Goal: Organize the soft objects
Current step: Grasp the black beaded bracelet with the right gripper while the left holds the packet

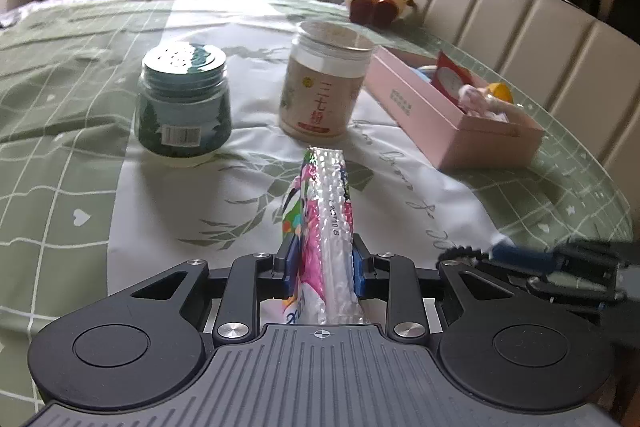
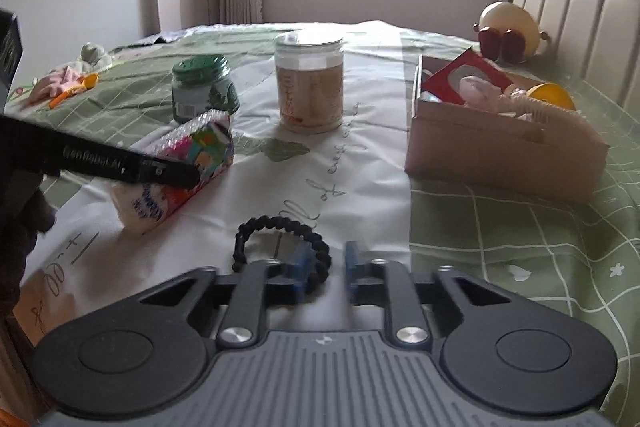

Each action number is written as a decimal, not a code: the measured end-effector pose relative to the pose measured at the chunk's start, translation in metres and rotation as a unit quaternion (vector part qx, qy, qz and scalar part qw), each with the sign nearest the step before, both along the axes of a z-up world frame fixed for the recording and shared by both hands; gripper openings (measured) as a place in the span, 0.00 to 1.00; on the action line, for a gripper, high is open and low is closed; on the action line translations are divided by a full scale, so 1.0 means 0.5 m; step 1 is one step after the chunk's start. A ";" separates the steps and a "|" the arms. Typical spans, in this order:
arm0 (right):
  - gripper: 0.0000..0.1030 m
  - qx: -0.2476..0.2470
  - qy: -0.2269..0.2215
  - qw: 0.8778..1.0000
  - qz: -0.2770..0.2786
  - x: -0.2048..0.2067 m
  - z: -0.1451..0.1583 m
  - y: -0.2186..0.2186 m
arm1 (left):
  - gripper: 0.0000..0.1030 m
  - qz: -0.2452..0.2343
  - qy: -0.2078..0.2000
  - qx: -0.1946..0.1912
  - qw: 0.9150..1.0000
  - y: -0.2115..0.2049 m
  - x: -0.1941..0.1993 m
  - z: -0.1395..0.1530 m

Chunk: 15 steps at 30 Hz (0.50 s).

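Nearest, the left gripper [image 1: 319, 267] is clamped on a soft tissue pack [image 1: 320, 219], its pads pressed to both sides and the pack held just short of the two jars. The right gripper [image 2: 324, 269] stands with its jaws apart over a black bead bracelet [image 2: 280, 239] that lies on the bedspread [image 2: 500, 227]; one pad sits inside the loop, but blur makes it hard to say whether it touches the beads, and nothing looks gripped. Beyond the pack stand the green jar [image 1: 184, 107] and the cream jar [image 1: 324, 87]. To the right of the cream jar, the pink box [image 1: 452, 123] already holds several small items, so some sorting seems done. The pack and bracelet are not yet put away, and far left of the green jar a few small soft things [image 2: 68, 79] lie loose.
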State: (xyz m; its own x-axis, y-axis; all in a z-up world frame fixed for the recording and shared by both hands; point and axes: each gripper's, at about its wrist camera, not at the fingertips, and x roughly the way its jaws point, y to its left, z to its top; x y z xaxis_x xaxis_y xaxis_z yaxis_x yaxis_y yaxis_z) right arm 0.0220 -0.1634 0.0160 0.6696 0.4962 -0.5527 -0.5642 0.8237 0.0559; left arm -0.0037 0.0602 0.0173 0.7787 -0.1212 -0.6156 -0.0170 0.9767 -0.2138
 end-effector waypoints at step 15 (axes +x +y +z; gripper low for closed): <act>0.08 -0.017 0.021 1.000 0.012 0.010 -0.004 0.000 | 0.24 -0.016 -0.039 0.016 0.999 -0.019 -0.046 -0.001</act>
State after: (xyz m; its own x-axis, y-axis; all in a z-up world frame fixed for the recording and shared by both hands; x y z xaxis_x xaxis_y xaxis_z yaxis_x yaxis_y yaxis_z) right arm 0.0270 -0.1633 0.0139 0.6330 0.4927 -0.5971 -0.5816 0.8117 0.0534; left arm -0.0265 0.0506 0.0169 0.8204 -0.1270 -0.5575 0.0290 0.9830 -0.1813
